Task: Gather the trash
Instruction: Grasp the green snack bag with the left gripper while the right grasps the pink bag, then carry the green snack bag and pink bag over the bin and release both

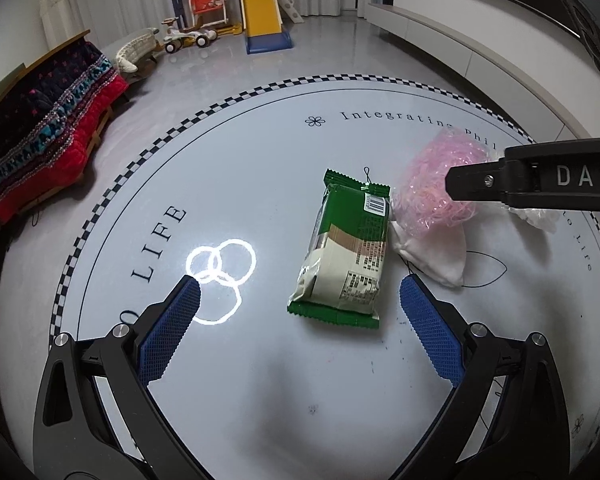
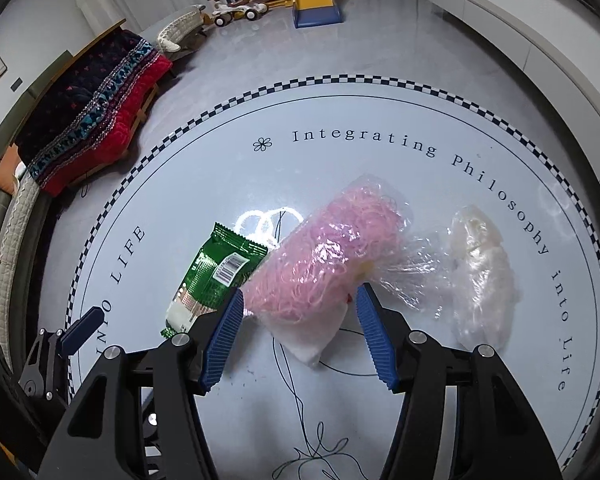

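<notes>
— On the round white table (image 1: 260, 168), what lay nearest the green snack packet (image 1: 344, 248)?

— Just beside the packet, touching its barcode end, sat a clear bag of pink shredded strips (image 2: 320, 256), with a white cloth (image 2: 312, 340) tucked under that bag. Beyond the pink bag, farther from the packet, lay a crumpled clear plastic bag (image 2: 480, 276).

— Which way did the packet run?

— It lay flat, barcode up. In the left wrist view its long axis ran away from the camera, one crimped end toward the left gripper (image 1: 300, 296), the other toward the table's lettering.

— And the grippers?

— The left gripper's blue pads stood wide apart and empty, the packet between them but not touched. The right gripper (image 2: 300, 312) was spread too, its pads either side of the pink bag's near end, not pressing on it.

— The room past the packet?

— A checkered border ringed the table; beyond it were grey floor, a red and dark blanket (image 1: 44, 128) on a bench, and a yellow toy slide (image 1: 264, 12).
</notes>
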The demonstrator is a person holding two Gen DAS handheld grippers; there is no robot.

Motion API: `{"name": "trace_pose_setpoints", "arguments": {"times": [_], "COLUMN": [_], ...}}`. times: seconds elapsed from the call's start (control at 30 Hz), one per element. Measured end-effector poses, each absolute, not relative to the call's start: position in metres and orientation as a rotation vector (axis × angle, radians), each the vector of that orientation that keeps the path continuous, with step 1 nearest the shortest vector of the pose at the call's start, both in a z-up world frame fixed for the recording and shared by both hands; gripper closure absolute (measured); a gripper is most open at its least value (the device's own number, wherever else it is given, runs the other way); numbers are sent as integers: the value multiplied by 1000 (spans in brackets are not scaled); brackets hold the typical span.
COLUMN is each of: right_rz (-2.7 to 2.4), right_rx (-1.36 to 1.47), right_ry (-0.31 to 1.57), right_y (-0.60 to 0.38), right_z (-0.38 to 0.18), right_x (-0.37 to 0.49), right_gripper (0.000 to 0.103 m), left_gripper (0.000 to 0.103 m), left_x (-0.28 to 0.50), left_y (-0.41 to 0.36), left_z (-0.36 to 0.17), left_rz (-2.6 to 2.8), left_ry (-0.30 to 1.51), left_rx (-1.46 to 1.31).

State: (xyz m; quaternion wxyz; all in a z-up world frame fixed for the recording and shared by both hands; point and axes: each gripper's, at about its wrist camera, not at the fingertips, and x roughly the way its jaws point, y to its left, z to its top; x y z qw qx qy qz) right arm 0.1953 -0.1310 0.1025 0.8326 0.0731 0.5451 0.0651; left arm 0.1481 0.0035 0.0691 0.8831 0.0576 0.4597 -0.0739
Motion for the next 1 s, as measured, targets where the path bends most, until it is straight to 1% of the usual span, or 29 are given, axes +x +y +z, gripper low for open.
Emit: {"name": "trace_pose_setpoints", "arguments": {"times": [0.03,0.13,0.17,0.2,0.23,0.27,0.33,0.4,0.43,0.5,0.73,1.0], "right_rz": [133,104,102,103,105,107,119,126,129,134,175,203], "right_rx": [150,122,120,114,109,107,119,126,118,118,164,162], "right_ry": [1162,1189,1198,1202,1200,1188,1165,1150,1142,1137,1110,1075], "right_y": [-129,-125,-124,-125,-127,-129,-134,-138,-140,-142,-150,-147], "right_z": [99,88,85,82,81,81,84,88,90,94,114,146], "right_x": [201,213,215,216,217,216,213,211,209,207,194,159], "right_gripper": [40,40,42,51,67,77,84,84,84,84,84,84], "left_gripper": [6,6,6,6,6,6,6,7,11,56,57,57], "left_x": [152,161,164,167,169,171,176,180,180,183,165,126], "left_y": [2,-2,-3,-4,-5,-6,-10,-16,-17,-16,-8,10], "left_z": [66,57,55,53,52,51,48,44,43,38,42,76], "left_rz": [-157,-161,-160,-162,-167,-172,-187,-192,-194,-238,-228,-209], "left_ry": [961,977,979,983,985,986,992,995,993,1022,1019,970], "left_rx": [124,137,135,131,127,126,128,134,135,85,20,2]}}
